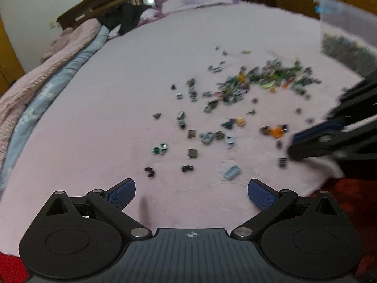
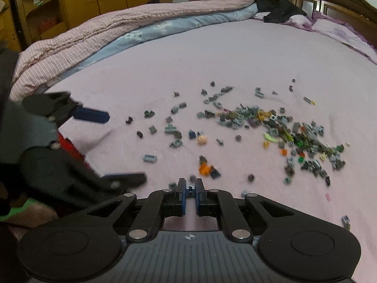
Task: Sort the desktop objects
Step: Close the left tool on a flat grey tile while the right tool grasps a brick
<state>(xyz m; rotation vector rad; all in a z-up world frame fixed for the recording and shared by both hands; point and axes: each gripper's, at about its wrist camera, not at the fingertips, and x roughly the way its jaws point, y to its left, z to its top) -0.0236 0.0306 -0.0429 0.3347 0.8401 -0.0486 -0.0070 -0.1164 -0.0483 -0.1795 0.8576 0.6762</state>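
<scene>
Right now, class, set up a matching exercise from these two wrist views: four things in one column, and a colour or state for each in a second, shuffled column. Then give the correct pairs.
Column one:
1. left hand-held gripper
2. right hand-held gripper
3. bedsheet
4. garment by the headboard

Column two:
A. black
B. jaws nearly closed, a small blue piece between them
C. pale pink, scattered with small toy bricks
D. jaws spread wide, nothing between them

Pairs: 1-D, 2-B, 3-C, 4-A
</scene>
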